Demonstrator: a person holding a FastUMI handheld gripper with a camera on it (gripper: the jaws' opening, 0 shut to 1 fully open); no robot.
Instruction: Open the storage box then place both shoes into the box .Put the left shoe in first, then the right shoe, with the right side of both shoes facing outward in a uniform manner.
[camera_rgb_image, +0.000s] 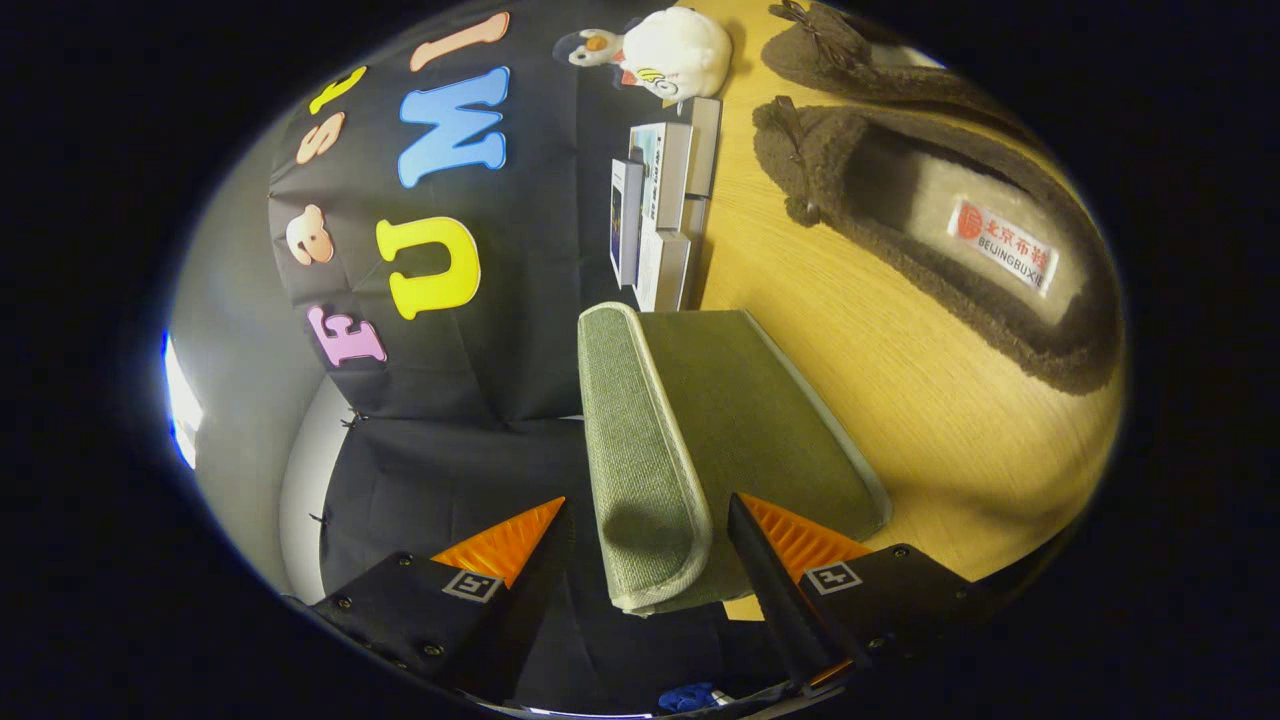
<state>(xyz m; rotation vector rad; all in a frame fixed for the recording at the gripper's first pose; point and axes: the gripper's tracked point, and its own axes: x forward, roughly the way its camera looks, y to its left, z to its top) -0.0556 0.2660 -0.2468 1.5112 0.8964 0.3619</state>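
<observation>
The view is rolled sideways, so the wooden table (900, 400) stands on the right. A green fabric storage box (760, 420) lies just ahead. Its thick, lighter woven lid edge (640, 450) runs between my fingers. My gripper (648, 500) is open and straddles that edge. One finger (775, 540) lies close against the green side, and the other finger (505, 545) stands a little clear of it. Beyond the box lie two brown fuzzy shoes. The nearer shoe (830, 170) shows its pale lining and a white label, and the farther shoe (840, 55) lies behind it.
A stack of small white boxes and books (660, 210) stands against the booth wall past the storage box. A white plush toy (680, 50) sits beyond them. Bare wood lies between the box and the shoes.
</observation>
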